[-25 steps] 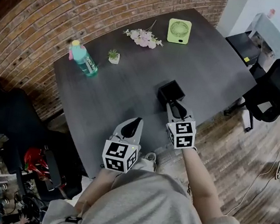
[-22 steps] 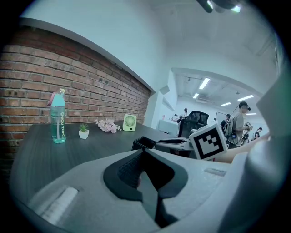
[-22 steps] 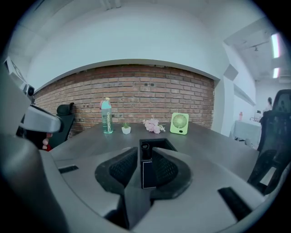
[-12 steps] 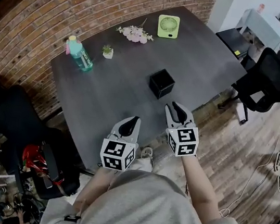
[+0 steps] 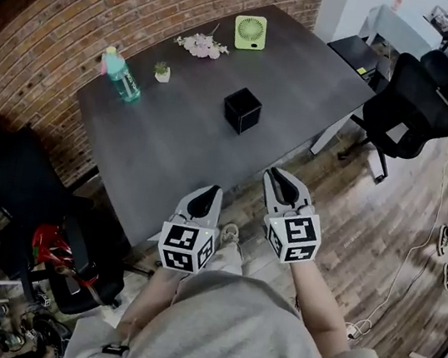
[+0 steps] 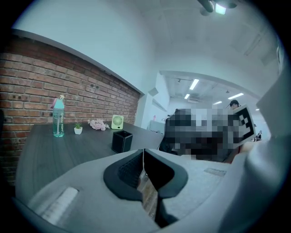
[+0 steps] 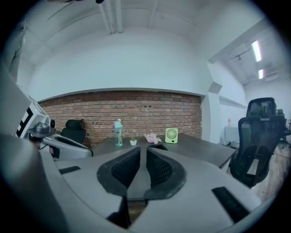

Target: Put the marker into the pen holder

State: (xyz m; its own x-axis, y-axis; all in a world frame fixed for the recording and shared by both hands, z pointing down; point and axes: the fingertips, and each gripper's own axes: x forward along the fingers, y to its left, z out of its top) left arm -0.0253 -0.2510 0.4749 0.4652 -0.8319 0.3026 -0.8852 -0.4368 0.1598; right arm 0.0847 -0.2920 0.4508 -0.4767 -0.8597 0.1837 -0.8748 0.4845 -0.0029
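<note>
- Far left on the table (image 5: 168,157): teal bottle (image 5: 119,76), upright near the brick wall; just to its right a tiny potted plant (image 5: 163,72), then a spray of pink flowers (image 5: 200,44). None of it near the work.
- Left gripper (image 5: 211,191): held off the table's near edge, over the floor. Jaws pressed together at the tips, nothing between them.
- Pen holder (image 5: 241,110): black, square, upright, open top facing up, alone on the middle of the table. Ahead of both grippers and well apart from them, roughly between their two lines and a little closer to the left one's. Seen just left of the jaw line in the left gripper view (image 6: 122,141).
- Green fan (image 5: 249,31): far edge, beyond the holder.
- Marker: not visible in any view, neither on the table nor in either tool. Possibly already down inside the holder, whose dark interior hides it; long axis therefore impossible to tell.
- Right gripper (image 5: 280,177): also short of the table edge, aimed toward the holder. Pads drawn nearly together, only a slit left, and empty.
- Judgement: no reach toward the holder under way; any drop would have to come from above, marker held upright.
</note>
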